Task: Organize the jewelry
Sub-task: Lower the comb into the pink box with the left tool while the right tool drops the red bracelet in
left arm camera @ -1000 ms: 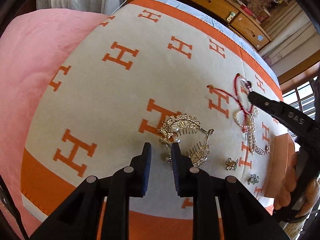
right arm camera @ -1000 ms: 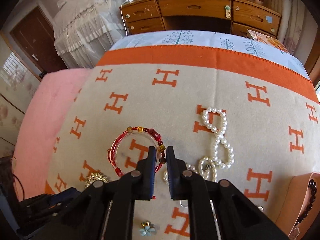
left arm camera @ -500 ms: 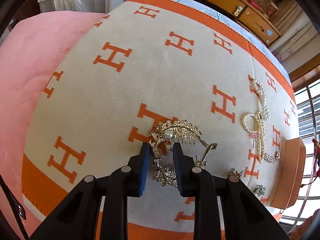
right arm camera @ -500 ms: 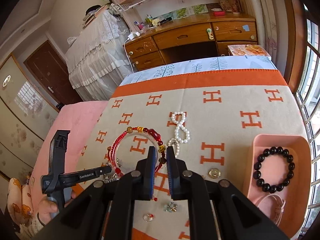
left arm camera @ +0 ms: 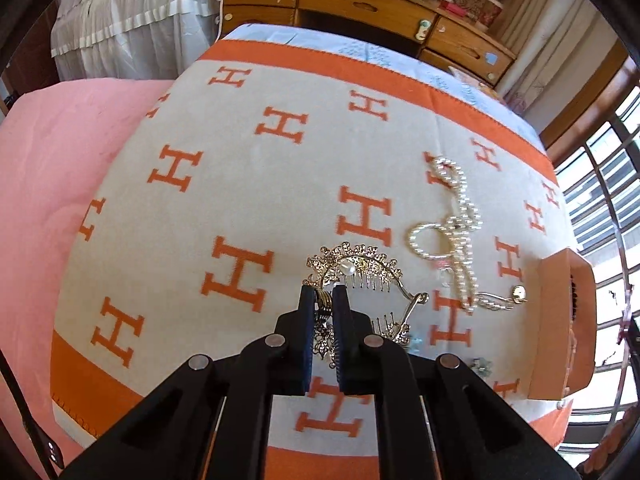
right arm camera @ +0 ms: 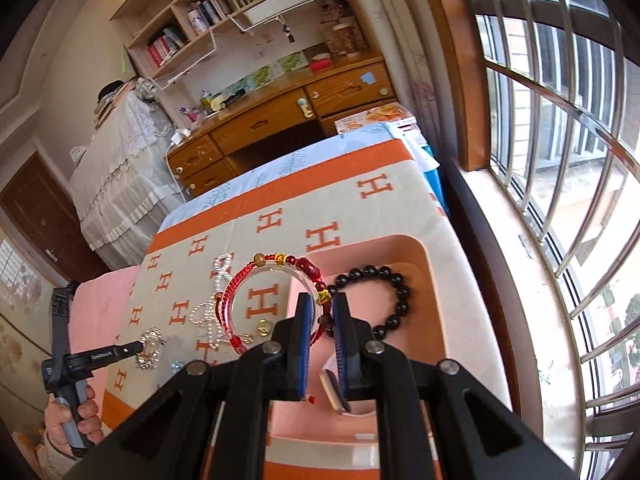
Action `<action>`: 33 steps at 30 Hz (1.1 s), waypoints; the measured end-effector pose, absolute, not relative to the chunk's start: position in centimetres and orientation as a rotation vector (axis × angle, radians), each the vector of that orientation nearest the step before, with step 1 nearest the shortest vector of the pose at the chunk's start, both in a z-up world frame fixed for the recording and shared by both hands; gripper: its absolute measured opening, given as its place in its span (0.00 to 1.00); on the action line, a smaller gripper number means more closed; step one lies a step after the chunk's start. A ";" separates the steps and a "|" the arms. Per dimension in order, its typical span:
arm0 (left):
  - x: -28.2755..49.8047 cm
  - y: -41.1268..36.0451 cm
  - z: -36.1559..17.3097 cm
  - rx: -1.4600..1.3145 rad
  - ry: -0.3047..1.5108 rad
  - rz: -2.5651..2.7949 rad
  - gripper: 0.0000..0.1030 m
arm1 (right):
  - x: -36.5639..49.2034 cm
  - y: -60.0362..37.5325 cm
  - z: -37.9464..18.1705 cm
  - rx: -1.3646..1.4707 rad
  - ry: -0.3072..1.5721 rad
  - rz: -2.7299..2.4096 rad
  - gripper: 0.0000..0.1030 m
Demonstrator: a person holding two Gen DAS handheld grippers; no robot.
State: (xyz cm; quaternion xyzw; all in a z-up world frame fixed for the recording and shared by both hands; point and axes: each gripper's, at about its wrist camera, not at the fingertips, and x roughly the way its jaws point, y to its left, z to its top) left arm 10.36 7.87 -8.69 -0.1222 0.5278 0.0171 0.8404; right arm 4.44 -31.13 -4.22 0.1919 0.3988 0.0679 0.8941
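From our left wrist camera: our left gripper (left arm camera: pixel 324 294) is closed down on one end of a gold hair comb (left arm camera: pixel 356 270), its two pads pinching the ornate metal with only the comb's thickness between them. The rest of the comb arcs away to the right, teeth and a pearl stud showing, over the orange-and-cream H-patterned blanket (left arm camera: pixel 256 184). Whether it is lifted or touching the cloth, we cannot tell. A second gilt comb (left arm camera: pixel 390 326) lies just behind the right finger. Further right, a pearl necklace (left arm camera: pixel 456 236) lies looped on the blanket, and beyond it the pink jewelry tray (left arm camera: pixel 556 328) sits at the blanket's edge beside the window.

From our right wrist camera: our right gripper (right arm camera: pixel 323 312) is clamped on a red cord bracelet (right arm camera: pixel 272 300) with a clear bangle ring and amber and red beads, held at its knotted gold section. The bracelet hangs above the near left rim of the pink jewelry tray (right arm camera: pixel 432 280), partly over the blanket (right arm camera: pixel 320 208). A black bead bracelet (right arm camera: pixel 380 300) already rests inside the tray. To the left, the pearl necklace (right arm camera: pixel 216 296) lies on the blanket, and our left gripper (right arm camera: pixel 140 347) shows low in the frame, its tip at the gold comb.
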 end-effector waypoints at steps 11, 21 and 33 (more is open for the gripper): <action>10.2 -6.4 -0.5 -0.101 0.989 -0.312 0.06 | 3.4 -33.0 -8.9 0.370 0.956 0.043 0.11; 12.5 -18.8 -2.1 0.031 1.033 -0.464 0.06 | 0.3 -35.7 -7.7 0.435 0.865 0.013 0.31; 13.9 -21.7 -6.0 0.098 1.092 -0.477 0.35 | -1.2 -37.1 -7.3 0.456 0.829 -0.013 0.31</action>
